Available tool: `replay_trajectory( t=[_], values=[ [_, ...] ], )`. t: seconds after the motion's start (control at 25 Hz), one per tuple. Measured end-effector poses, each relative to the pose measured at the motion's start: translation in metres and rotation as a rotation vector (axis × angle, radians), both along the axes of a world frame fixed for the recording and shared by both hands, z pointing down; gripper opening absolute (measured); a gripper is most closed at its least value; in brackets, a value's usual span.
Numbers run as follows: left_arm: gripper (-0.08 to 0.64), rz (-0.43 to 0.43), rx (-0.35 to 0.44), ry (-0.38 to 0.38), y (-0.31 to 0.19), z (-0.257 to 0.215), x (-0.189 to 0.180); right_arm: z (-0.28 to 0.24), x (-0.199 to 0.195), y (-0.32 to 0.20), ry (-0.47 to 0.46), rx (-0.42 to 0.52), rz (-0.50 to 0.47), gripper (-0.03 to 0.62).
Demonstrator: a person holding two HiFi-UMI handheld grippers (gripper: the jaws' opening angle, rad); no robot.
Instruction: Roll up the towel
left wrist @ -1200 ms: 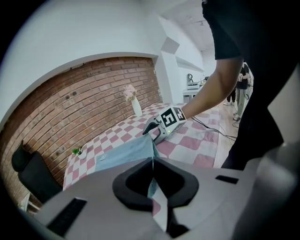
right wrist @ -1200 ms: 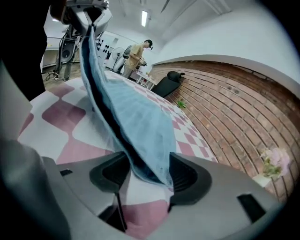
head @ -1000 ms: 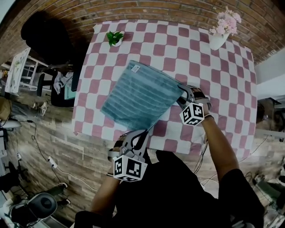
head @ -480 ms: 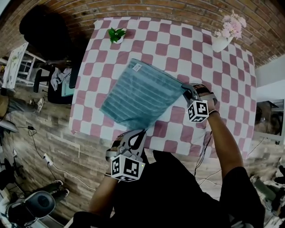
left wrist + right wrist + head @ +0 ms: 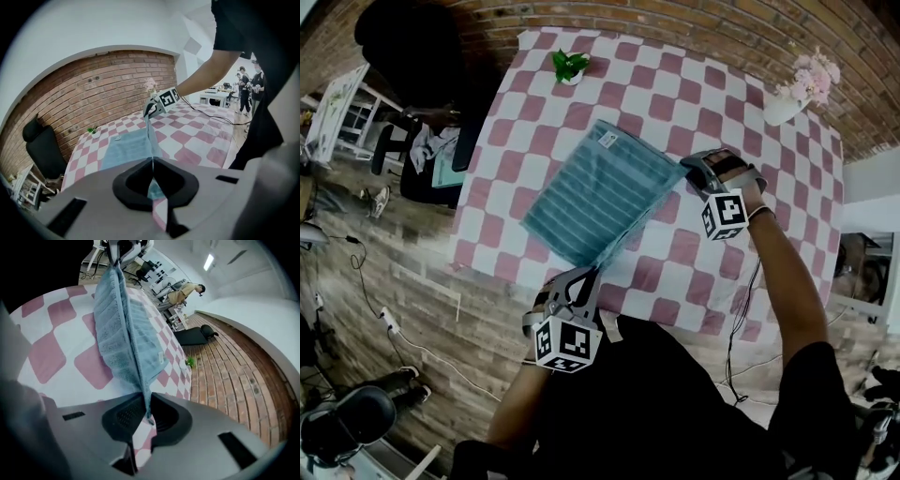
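Towel of blue-grey ribbed terry lies spread on the pink-and-white chequered tablecloth, with two corners lifted. Left gripper is clamped on the near corner. Right gripper jaws are closing, with the right-hand corner pinched between them.

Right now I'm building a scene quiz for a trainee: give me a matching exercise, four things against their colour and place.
Things:
1 towel
2 plant
3 flowers
4 chair

Descriptions:
A pink, far right corner of the table
B black, off the table
C green, far left of the table
D blue, over the table's middle

Pairs: 1-D; 2-C; 3-A; 4-B
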State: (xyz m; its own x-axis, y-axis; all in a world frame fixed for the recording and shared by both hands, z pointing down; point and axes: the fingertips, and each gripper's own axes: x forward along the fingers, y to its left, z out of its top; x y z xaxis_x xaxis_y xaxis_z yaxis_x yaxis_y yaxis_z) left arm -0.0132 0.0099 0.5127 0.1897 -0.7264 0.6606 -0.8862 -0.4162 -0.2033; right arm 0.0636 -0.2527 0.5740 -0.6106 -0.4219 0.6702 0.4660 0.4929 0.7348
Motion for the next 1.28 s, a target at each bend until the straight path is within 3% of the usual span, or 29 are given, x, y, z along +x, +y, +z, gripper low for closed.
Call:
replay_trajectory(
  t=[0.28, 0.76, 1.0, 1.08, 1.28],
  values=[
    [0.006, -0.100, -0.017, -0.009, -0.003, 0.025, -0.052, -0.009, -0.077, -0.010, 0.059, 0.047, -0.135, 0.034],
    [0.008, -0.238, -0.046, -0.037, -0.014, 0.058, -0.158, 0.017, -0.183, -0.021, 0.169, 0.087, -0.254, 0.034],
    [0.011, -0.261, -0.062, -0.068, -0.020, 0.076, -0.187, 0.039, -0.209, -0.029, 0.209, 0.050, -0.231, 0.044],
    [0.028, -0.285, -0.070, -0.091, -0.019, 0.084, -0.198, 0.044, -0.215, -0.034, 0.208, 0.030, -0.194, 0.088],
    [0.104, -0.351, -0.069, -0.119, -0.012, 0.088, -0.223, 0.019, -0.225, -0.042, 0.085, -0.014, -0.083, 0.162]
  ],
)
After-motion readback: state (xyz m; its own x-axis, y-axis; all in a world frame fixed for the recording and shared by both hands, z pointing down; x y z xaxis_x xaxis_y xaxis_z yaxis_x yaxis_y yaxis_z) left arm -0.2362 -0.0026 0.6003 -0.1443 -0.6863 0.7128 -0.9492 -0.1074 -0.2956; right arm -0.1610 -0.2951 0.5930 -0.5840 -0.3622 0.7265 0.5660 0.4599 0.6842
